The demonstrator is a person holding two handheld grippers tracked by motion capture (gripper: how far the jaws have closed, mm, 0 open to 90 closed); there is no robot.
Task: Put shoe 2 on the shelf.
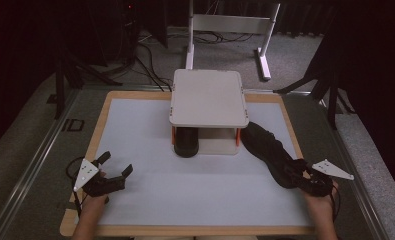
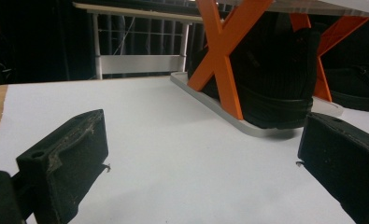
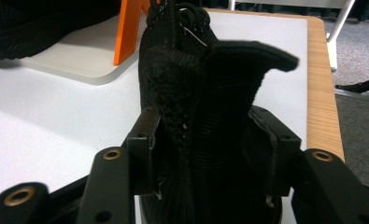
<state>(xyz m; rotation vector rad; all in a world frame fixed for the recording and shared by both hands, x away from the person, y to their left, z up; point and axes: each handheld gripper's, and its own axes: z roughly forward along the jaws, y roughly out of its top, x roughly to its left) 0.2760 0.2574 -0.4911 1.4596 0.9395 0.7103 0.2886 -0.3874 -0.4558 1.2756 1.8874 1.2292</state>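
Right gripper clamped on heel of black shoe lying beside the small shoe rack, left gripper jaws apart, idle; likely next: lift shoe toward rack beside its 1 stowed mate.

A black knit shoe lies on the white mat right of the small rack, heel toward the person, clamped at the heel. A second black shoe, apparently its pair, stands under the rack's shelf.

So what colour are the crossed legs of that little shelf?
Orange legs, white shelf; clearest in the left gripper view.
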